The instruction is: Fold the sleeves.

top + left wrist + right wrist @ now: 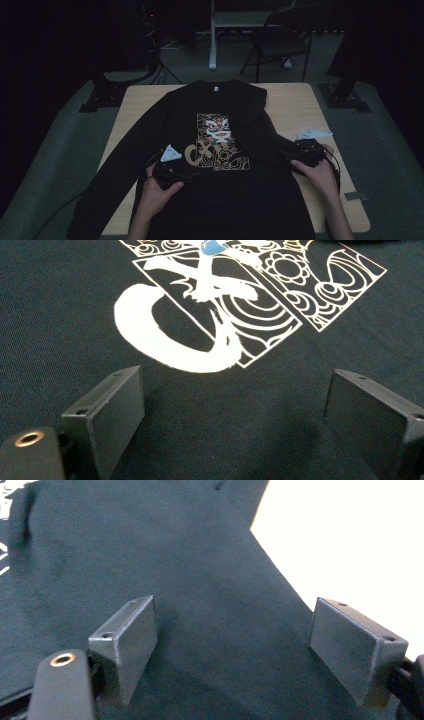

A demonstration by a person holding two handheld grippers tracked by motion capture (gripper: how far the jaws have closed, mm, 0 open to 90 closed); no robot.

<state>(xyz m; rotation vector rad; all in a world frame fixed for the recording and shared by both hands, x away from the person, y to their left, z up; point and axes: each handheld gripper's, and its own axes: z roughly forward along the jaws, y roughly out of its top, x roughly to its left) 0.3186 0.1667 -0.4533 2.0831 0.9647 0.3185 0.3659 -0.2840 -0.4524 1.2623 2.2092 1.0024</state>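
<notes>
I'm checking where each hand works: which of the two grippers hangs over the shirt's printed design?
The left gripper: its open fingers sit just below the gold-and-white print. The right gripper is over plain black cloth by the shirt's edge.

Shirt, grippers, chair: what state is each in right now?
Shirt: spread flat, print up, on the table; one sleeve folded across the body, the other hanging off the near edge.
Left gripper: open, over the fabric below the print.
Right gripper: open, over the shirt's edge, holding nothing.
Chair: upright, unoccupied, beyond the table.
</notes>
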